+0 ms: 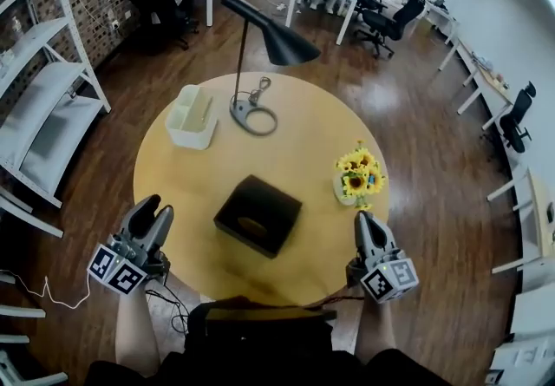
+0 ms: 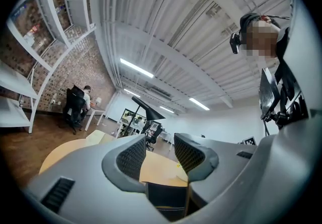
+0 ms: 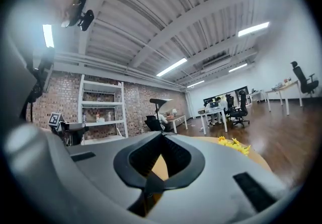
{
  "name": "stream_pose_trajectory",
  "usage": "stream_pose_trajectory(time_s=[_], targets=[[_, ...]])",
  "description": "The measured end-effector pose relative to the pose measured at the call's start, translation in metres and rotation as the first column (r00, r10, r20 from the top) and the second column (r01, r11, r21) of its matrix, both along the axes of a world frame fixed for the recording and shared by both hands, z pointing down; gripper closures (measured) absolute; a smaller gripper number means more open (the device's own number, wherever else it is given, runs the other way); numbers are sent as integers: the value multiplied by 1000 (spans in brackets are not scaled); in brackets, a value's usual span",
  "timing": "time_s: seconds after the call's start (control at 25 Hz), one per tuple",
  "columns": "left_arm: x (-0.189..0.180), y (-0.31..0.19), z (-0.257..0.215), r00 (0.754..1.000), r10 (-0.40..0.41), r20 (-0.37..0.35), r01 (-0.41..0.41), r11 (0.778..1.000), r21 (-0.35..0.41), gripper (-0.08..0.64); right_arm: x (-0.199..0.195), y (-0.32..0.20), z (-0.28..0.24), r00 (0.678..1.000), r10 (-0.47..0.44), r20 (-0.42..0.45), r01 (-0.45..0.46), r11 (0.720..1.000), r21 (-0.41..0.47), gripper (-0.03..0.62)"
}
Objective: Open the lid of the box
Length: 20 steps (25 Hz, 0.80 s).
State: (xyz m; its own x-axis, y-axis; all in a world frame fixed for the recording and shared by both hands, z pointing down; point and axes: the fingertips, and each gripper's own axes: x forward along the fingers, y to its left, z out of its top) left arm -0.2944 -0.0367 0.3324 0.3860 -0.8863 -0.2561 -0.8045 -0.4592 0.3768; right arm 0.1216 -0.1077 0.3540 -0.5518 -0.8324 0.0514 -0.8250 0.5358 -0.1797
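Round wooden desk (image 1: 303, 141), dark square box (image 1: 258, 214) sitting at its near-centre, a little towards the person, lid (image 1: 264, 202) down, oval slot on top. Left claw (image 1: 156, 207) hangs off the near-left rim of the desk, well apart from the box, jaws apart with nothing between them, only desk surface showing through the gap. Right claw (image 1: 364, 218) at the near-right rim, jaws closed together on nothing, tips pointing towards a small vase of sunflowers (image 1: 360, 174) just beyond it. Neither claw touches the box. Far side of desk: black lamp (image 1: 269, 37) on a ring base, pale plastic organiser (image 1: 192, 117) beside it. White shelving (image 1: 43, 115) against the brick wall, left
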Motion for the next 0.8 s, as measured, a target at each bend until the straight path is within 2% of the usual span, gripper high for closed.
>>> stream_pose_trajectory(time_s=[0.16, 0.36, 0.56, 0.68, 0.8], targets=[[4, 9, 6, 998, -30, 53, 31, 999, -14, 377, 3, 2, -10, 1000, 27, 0, -27, 999, 18, 591], [7, 20, 13, 998, -54, 35, 55, 998, -36, 379, 4, 5, -23, 999, 35, -25, -34, 998, 49, 591], [10, 20, 20, 999, -39, 21, 40, 997, -59, 379, 5, 6, -23, 998, 59, 16, -60, 997, 47, 591], [14, 19, 17, 999, -34, 31, 35, 998, -49, 379, 7, 8, -22, 997, 73, 25, -74, 996, 49, 592], [10, 15, 12, 995, -85, 46, 86, 996, -25, 404, 4, 4, -21, 997, 72, 17, -73, 995, 64, 592]])
